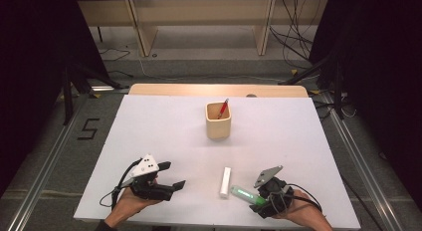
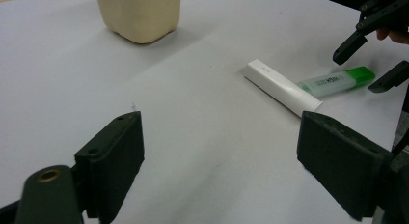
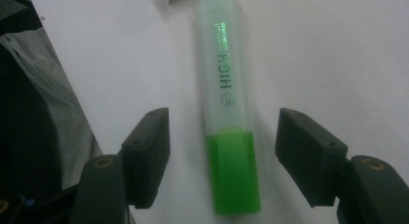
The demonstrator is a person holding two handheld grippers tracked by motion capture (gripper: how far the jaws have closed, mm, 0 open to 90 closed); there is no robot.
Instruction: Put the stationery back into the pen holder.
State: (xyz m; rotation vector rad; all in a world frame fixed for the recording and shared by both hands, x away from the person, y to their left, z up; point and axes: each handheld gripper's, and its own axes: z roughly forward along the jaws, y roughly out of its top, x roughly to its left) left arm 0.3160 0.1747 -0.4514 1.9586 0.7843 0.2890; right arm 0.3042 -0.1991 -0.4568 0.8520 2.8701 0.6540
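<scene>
A green highlighter [image 1: 244, 193] lies on the white table [image 1: 149, 121] near the front right. My right gripper [image 1: 255, 198] is open around its green cap end; in the right gripper view the highlighter [image 3: 225, 89] lies between the two jaws of that gripper [image 3: 222, 159], with a gap on each side. Just left of it lies a white capped pen [image 1: 226, 181]. My left gripper [image 1: 173, 174] is open and empty at the front left. In the left gripper view, that gripper [image 2: 222, 156] faces the white pen [image 2: 282, 86], the highlighter [image 2: 337, 81] and the right gripper [image 2: 370, 62].
A beige cup [image 1: 218, 121] stands mid-table with a red pen [image 1: 223, 108] in it; the cup [image 2: 140, 16] also appears at the top of the left gripper view. A wooden strip runs along the table's far edge. Cables and stands lie on the floor beyond.
</scene>
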